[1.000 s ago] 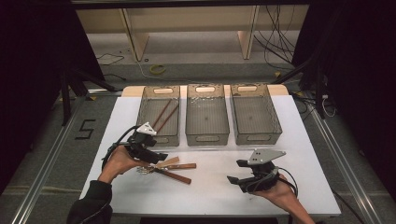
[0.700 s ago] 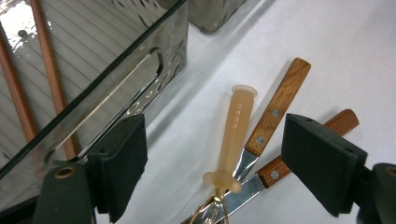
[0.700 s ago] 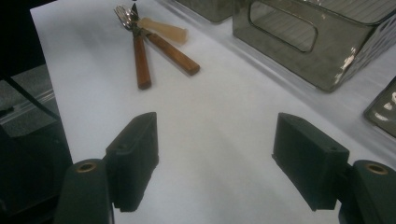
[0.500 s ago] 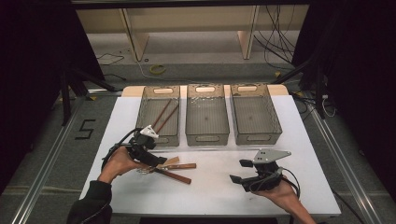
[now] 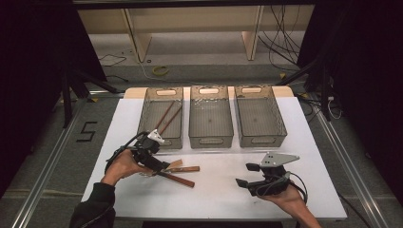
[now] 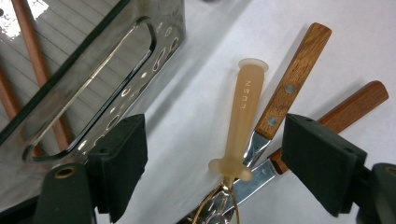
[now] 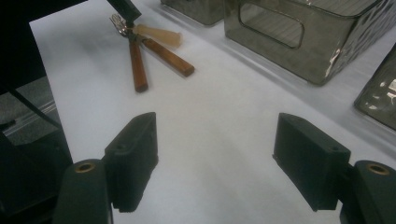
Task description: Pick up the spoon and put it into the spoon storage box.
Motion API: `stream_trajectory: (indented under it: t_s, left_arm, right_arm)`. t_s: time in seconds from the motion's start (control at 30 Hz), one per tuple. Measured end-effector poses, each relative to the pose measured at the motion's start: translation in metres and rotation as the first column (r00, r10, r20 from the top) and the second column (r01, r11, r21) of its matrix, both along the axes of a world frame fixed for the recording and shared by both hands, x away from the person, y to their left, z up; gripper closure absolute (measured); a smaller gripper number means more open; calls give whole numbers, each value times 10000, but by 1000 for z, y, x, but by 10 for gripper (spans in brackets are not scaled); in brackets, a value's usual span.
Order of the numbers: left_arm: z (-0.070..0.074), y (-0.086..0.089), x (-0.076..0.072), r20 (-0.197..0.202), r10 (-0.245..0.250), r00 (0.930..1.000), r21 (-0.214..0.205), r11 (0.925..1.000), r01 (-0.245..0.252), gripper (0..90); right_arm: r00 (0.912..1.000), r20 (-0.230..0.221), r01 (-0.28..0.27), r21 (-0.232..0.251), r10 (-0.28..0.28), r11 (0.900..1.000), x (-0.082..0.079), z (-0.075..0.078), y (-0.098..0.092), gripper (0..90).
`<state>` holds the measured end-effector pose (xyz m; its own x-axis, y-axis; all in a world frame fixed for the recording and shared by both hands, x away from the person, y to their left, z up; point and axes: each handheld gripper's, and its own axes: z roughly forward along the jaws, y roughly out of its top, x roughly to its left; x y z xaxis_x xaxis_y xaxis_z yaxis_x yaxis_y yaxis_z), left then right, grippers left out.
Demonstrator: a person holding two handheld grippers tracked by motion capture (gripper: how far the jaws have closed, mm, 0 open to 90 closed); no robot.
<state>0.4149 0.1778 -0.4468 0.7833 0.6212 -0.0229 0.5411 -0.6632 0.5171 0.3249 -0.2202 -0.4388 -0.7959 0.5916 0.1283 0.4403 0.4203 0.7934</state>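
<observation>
Now my left gripper (image 6: pixel 212 172) hangs over the small heap of utensils near the tabletop's front-left, just short of the left bin (image 5: pixel 161 117), jaws spread wide and holding nothing. Between them in the left gripper view lies the whisk (image 6: pixel 243 116), its pale, translucent rubbery handle running away from me, long axis roughly square to the line between the jaws, so a straight drop and squeeze should catch it across its width. Wire loops peek out at the bottom, partly hidden. Just beside it, fanned out to one side, two wooden-handled tools (image 6: pixel 292 84) with riveted brown grips and shiny steel shanks lie touching or nearly so; the far jaw sits over one of them, so I judge there's a risk of pinching wood along with rubber. My right gripper (image 5: pixel 254 175) idles well apart near the front-right edge, jaws also wide and empty over bare white tabletop (image 7: pixel 219 130). Left hand is clearly nearer. The clear ribbed bin already holds two brown sticks (image 5: pixel 166 118).
</observation>
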Motion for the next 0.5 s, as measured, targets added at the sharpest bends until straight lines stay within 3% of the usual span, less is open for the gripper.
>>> stream_trajectory:
  t_s: [0.5]
  left_arm:
    - [0, -3, 2, -84, -249, 9997, 243, 9994, 251, 293]
  right_arm:
    - [10000, 18, -54, -117, 54, 9999, -2, -1, 1, 310]
